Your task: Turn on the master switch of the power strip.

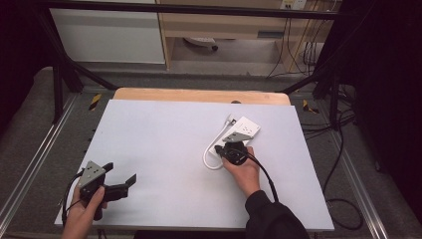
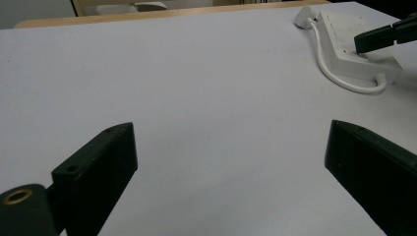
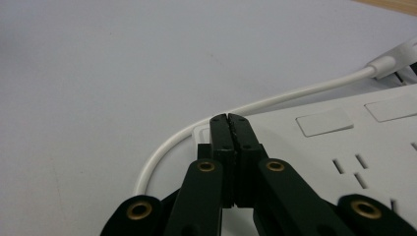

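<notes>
- The surface (image 1: 164,149) is a wide, pale sheet; a strip of bare wood shows along its far edge.
- A white power strip (image 1: 242,131) lies flat on the right half of the surface, angled toward the far right. Its socket slots and flat rectangular buttons face up in the right gripper view (image 3: 344,142).
- The strip's white cable (image 1: 211,154) leaves its far end, runs along the strip's left side and curls in a loop at the near end, resting on the surface. The left gripper view shows the same loop (image 2: 344,81) at upper right.
- The right gripper (image 1: 234,149) sits over the near end of the power strip, held in the person's right hand (image 1: 246,172). Its jaws are pressed fully together with nothing between them, and their tips point down at the near corner of the strip; they seem to touch a small button there, though the contact itself is hidden.
- The left gripper (image 1: 122,179) is well apart from the strip, at the near left of the surface in the left hand (image 1: 87,209). Its jaws stand wide apart with bare surface between them, holding nothing.
</notes>
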`<action>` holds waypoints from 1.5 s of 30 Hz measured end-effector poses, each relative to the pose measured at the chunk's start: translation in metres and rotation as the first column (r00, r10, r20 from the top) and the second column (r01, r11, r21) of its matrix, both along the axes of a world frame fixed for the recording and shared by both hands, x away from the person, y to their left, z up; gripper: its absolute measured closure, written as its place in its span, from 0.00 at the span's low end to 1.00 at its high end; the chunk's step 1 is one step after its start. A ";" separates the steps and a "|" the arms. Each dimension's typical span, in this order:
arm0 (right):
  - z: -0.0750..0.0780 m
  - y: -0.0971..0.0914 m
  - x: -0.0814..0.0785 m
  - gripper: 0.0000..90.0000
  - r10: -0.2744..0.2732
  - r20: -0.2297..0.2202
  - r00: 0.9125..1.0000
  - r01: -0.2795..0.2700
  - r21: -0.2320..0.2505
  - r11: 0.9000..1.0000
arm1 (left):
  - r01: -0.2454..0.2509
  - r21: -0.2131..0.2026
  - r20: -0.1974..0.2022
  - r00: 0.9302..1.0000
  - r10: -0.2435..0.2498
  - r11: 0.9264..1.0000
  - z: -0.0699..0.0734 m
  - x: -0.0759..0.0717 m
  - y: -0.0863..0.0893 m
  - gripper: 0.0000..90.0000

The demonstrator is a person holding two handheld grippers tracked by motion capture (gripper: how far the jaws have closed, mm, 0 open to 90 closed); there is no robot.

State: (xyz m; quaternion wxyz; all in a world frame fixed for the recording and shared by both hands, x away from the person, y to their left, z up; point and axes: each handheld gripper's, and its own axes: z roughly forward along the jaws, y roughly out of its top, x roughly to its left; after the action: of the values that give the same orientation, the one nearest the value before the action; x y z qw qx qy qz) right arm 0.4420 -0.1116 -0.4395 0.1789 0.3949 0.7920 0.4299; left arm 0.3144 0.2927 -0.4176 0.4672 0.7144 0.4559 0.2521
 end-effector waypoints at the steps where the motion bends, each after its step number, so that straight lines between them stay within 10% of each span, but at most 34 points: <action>1: 0.001 -0.001 0.000 1.00 0.000 0.009 1.000 0.000 0.004 1.000 | 0.000 0.000 0.000 1.000 0.000 1.000 0.000 0.000 0.000 0.06; 23: 0.011 -0.007 -0.001 0.88 -0.023 0.004 1.000 0.023 0.063 0.998 | 0.003 0.003 0.000 1.000 -0.003 1.000 0.000 0.000 0.000 0.06; 34: 0.021 -0.012 0.003 0.35 -0.077 -0.035 0.996 0.081 0.135 0.988 | 0.003 0.004 -0.001 1.000 -0.003 1.000 0.000 0.000 0.000 0.06; 45: 0.028 -0.017 0.003 0.11 -0.106 -0.025 0.994 0.108 0.097 0.989 | 0.001 0.004 -0.004 1.000 -0.001 1.000 0.000 0.000 0.000 0.06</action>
State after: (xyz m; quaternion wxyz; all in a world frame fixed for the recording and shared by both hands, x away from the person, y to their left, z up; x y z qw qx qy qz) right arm 0.4455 -0.1284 -0.4119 0.1743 0.4493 0.7494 0.4540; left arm 0.3142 0.2927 -0.4179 0.4651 0.7160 0.4559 0.2514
